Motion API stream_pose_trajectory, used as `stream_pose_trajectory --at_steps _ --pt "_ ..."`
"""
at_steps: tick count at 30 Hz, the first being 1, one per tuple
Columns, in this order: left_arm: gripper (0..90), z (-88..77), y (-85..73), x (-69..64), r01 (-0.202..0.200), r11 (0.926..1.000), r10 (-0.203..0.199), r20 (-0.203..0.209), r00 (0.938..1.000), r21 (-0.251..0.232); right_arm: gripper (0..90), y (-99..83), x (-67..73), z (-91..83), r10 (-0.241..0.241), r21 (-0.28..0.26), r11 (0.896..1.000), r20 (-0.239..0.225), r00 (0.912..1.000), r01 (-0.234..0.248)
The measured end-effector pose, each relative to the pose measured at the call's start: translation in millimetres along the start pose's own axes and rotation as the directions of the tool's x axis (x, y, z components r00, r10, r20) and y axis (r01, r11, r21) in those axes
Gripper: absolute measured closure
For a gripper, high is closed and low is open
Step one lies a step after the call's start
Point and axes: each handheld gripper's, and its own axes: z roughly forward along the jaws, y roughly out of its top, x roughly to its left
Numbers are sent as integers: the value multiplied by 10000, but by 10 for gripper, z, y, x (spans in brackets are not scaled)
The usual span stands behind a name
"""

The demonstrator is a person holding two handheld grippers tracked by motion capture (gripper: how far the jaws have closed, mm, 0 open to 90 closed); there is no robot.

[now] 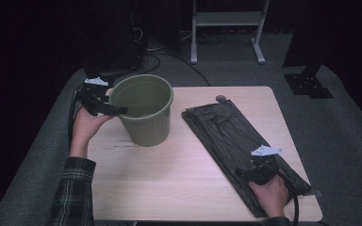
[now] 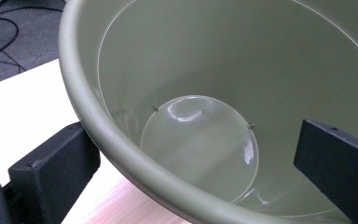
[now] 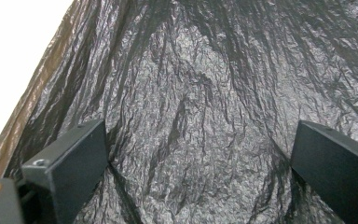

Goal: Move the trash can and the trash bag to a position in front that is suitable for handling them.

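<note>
Over the bucket (image 2: pixel 177 70) rim, left fingers (image 2: pixel 56 172) straddle wide apart; right fingers (image 3: pixel 70 168) spread above the black bag (image 3: pixel 205 93).

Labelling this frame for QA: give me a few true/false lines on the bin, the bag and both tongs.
1. The green bin stands upright on the table. True.
2. The bin holds crumpled paper. False: in the left gripper view its inside is bare down to the shiny bottom.
3. The left tongs straddle the bin's rim, one jaw outside and one inside. True.
4. The black plastic bag already lines the bin. False: it lies flat on the table, beside the bin and apart from it.
5. The right tongs are clamped shut on the bag. False: the jaws stand wide apart over the bag's crinkled surface.
</note>
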Motion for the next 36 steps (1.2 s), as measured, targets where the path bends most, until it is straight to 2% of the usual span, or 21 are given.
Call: stream_pose_trajectory --at_steps 11,16,22,28,31,32,33,36 --pt "0 14 -41 -218 -248 9996 254 496 9984 -128 25 0 0 0 -3 2 10000 -4 10000 3" --pt "0 12 -93 -375 -236 9992 261 811 9964 -318 25 0 1 1 -17 -4 10000 -15 10000 17" --pt "0 5 -125 -530 -322 9990 352 1025 9941 -308 25 0 2 1 -19 -4 10000 -11 10000 19" --pt "0 24 -172 -757 -486 9977 551 1518 9869 -462 24 1 0 2 -43 -9 10000 -14 10000 43" --pt "0 28 -180 -825 -533 9976 595 1580 9856 -433 24 1 2 1 -23 0 10000 -17 10000 23" --pt "0 29 -186 -897 -649 9970 710 1664 9835 -417 24 1 2 2 -28 -1 10000 -18 10000 28" --pt "0 29 -186 -897 -649 9970 710 1664 9835 -417 24 1 2 2 -28 -1 10000 -18 10000 28" --pt "0 38 -204 -1004 -806 9957 880 1881 9782 -465 25 2 3 3 -47 -3 10000 -24 10000 47"
